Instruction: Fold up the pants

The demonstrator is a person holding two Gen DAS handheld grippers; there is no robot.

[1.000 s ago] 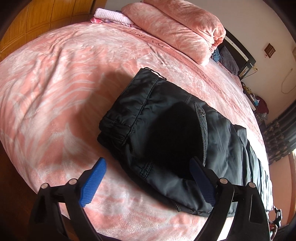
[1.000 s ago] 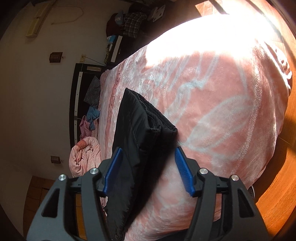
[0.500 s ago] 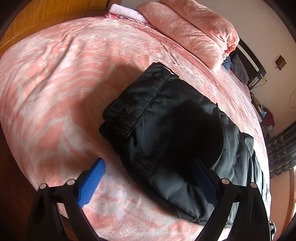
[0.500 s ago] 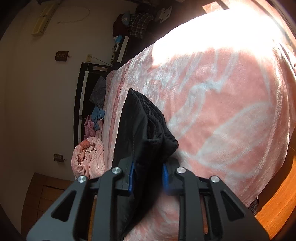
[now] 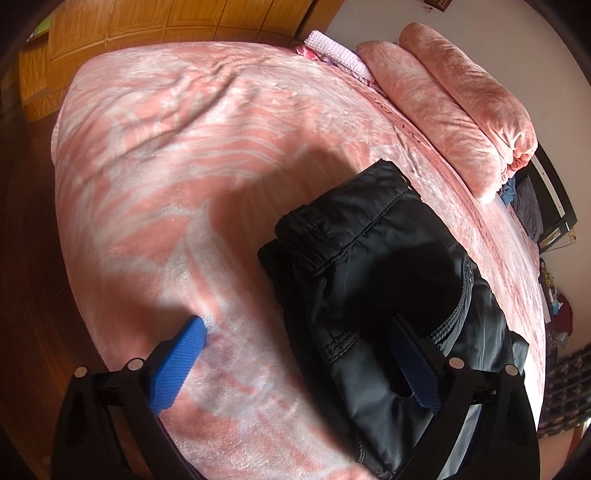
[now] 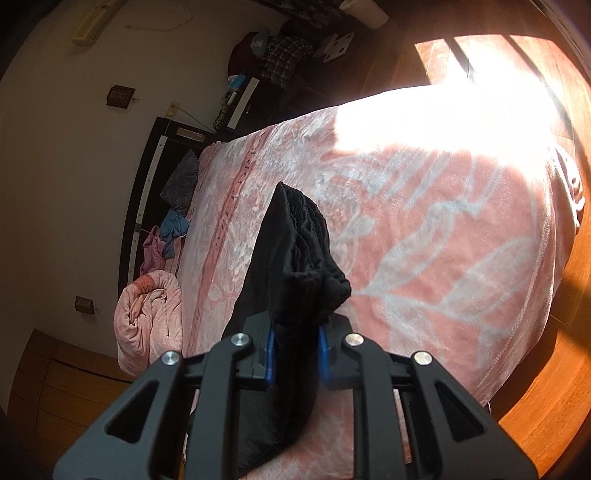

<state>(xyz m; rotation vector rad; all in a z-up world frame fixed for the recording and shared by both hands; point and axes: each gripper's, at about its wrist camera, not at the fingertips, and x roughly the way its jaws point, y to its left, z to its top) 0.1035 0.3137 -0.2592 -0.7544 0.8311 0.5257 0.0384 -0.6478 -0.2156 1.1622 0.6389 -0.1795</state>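
Black folded pants (image 5: 369, 258) lie on the pink bed blanket (image 5: 166, 147). My left gripper (image 5: 295, 325) hovers over their near corner with its jaws opening wide. One blue pad (image 5: 177, 362) stands over the blanket and the other pad (image 5: 413, 365) over the cloth, neither pressing it. In the right wrist view my right gripper (image 6: 297, 332) is closing on a thick bunched edge of the pants (image 6: 295, 251). Both blue pads squeeze the fabric, and the gripped edge stands raised off the blanket (image 6: 443, 221).
A rolled pink quilt (image 5: 443, 103) lies along the bed's head, with a small pink cloth (image 5: 332, 51) beside it. A wooden wardrobe (image 5: 147, 18) stands behind the bed. The dark headboard (image 6: 147, 184) holds loose clothes. The wood floor (image 6: 554, 406) borders the bed's edge.
The right gripper's jaws came together on the pants' edge and rose with it. The left gripper rolled, and the pants now sit further right in its view.
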